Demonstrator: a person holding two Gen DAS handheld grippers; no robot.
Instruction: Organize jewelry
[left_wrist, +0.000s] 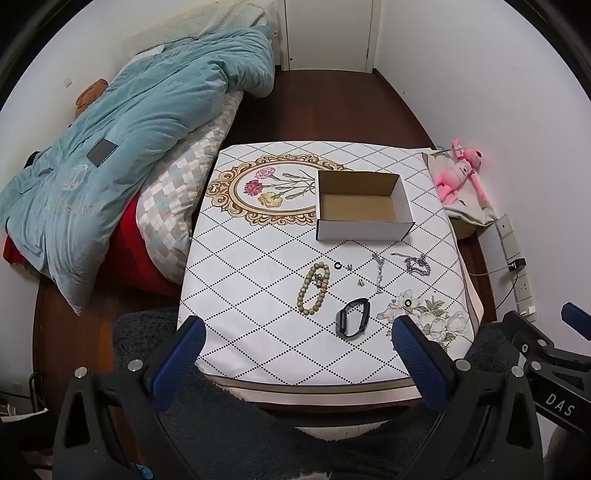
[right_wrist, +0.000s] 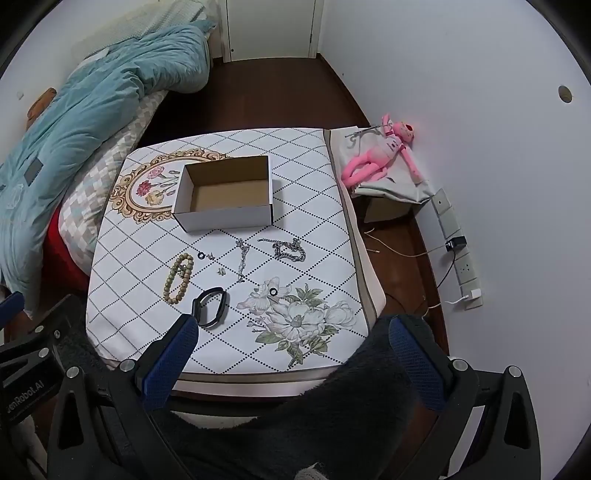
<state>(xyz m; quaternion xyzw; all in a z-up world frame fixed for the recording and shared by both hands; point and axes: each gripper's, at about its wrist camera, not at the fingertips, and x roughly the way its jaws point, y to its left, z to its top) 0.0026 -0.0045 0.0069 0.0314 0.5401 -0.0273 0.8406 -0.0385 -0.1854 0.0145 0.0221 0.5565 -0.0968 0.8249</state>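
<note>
- White cardboard box (left_wrist: 364, 205) is sitting open and empty on the far half of the tabletop (left_wrist: 258, 332), partly covering a flower medallion printed on the cloth.
- Green bead bracelet (left_wrist: 314, 288) is lying near the middle, left of the other pieces, with a small metal charm resting inside its loop.
- A small black ring (left_wrist: 337, 265) is lying just right of the beads, with tiny silver earrings (left_wrist: 349, 267) beside it.
- A thin silver chain (left_wrist: 378, 273) is stretching from far to near, right of the earrings, and a heavier silver bracelet (left_wrist: 415, 263) is lying further right, close to the box's near right corner.
- A black watch band (left_wrist: 352, 317) is lying nearest the front edge, and a second black ring (left_wrist: 407, 303) is resting on the printed flowers to its right.
- The left claw (left_wrist: 299, 338) is hanging wide open above the near edge of the tabletop, gripping nothing.
- The right claw (right_wrist: 293, 334) is also spread fully open and empty, over the near right part of the tabletop.
- A pink plush toy (right_wrist: 380, 158) is lying on a grey cloth to the right of the tabletop, and a blue quilt (left_wrist: 122, 147) is heaped on the bed at the left.
</note>
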